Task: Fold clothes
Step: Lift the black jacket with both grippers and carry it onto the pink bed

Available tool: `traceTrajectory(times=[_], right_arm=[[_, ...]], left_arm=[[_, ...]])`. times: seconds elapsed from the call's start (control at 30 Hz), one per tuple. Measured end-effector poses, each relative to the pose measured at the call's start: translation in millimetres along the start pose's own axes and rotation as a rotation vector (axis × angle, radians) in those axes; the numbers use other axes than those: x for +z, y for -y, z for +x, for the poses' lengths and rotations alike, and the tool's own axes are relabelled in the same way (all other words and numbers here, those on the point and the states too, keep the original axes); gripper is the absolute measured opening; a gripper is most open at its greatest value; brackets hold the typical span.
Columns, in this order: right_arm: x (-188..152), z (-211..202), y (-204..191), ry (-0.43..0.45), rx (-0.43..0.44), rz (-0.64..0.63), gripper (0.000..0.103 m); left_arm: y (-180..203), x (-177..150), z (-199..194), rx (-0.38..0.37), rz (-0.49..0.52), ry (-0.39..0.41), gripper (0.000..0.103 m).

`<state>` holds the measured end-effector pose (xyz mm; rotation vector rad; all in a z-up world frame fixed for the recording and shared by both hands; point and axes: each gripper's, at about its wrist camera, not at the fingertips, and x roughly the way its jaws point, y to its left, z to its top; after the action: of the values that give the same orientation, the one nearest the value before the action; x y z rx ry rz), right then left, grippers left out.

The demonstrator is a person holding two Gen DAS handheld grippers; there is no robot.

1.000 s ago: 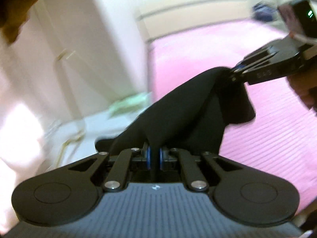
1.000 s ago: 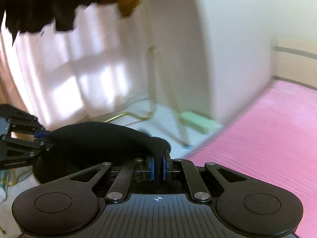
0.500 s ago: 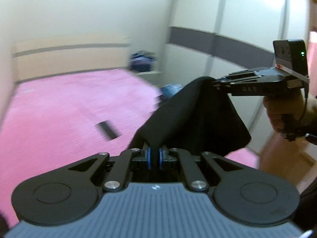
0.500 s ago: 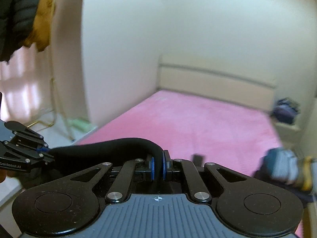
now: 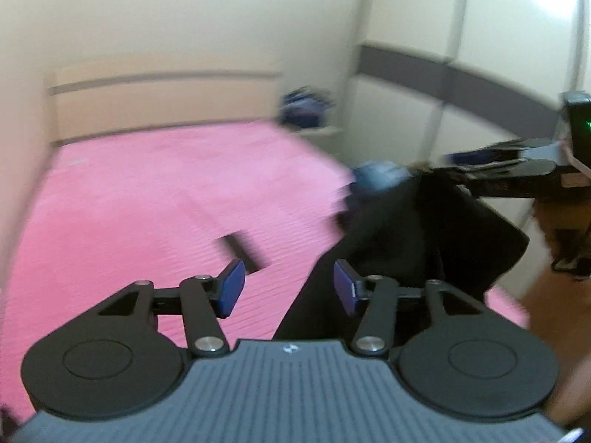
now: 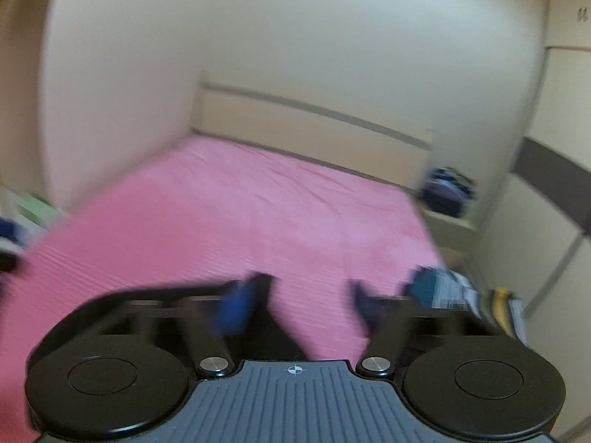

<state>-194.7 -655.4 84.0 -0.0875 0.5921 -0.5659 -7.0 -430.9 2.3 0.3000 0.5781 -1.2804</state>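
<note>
Left gripper (image 5: 289, 288) was seen spread wide, grasping nothing. Black garment (image 5: 402, 243) was seen hanging over the pink bed (image 5: 147, 192), beside the right gripper (image 6: 301, 304), whose jaws were spread, empty, blurred.

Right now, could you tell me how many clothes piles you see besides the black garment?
2: a dark blue pile on the shelf beside the headboard, a blue striped pile at the bed's right edge. Blur may hide others.
</note>
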Motion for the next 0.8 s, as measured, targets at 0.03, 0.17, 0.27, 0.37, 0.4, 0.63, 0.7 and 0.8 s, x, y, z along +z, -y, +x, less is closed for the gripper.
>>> traceTrajectory(times=[0.03, 0.17, 0.27, 0.37, 0.4, 0.63, 0.7, 0.8], right_arm=[[-11, 8, 0, -0.013, -0.006, 0.012, 0.083], [-65, 21, 2, -0.119, 0.079, 0.093, 0.083], [-96, 55, -19, -0.249, 0.151, 0.030, 0.083], [-141, 82, -29, -0.349, 0.229, -0.077, 0.083], [-155, 93, -34, -0.378, 0.250, -0.122, 0.083], [-232, 181, -23, -0.528, 0.386, -0.343, 0.083], [-246, 190, -9, -0.551, 0.386, -0.321, 0.083], [-260, 200, 25, -0.609, 0.346, -0.191, 0.090]], left_arm=[[-8, -11, 7, 0.030, 0.008, -0.024, 0.052], [-14, -76, 28, 0.091, 0.080, -0.185, 0.061], [-9, -129, 48, 0.102, 0.176, -0.309, 0.063], [0, -173, 79, 0.108, 0.256, -0.413, 0.064], [5, -185, 90, 0.111, 0.275, -0.443, 0.065], [74, -213, 180, 0.085, 0.412, -0.501, 0.066], [95, -200, 205, 0.036, 0.424, -0.486, 0.067], [131, -172, 239, -0.052, 0.483, -0.430, 0.074]])
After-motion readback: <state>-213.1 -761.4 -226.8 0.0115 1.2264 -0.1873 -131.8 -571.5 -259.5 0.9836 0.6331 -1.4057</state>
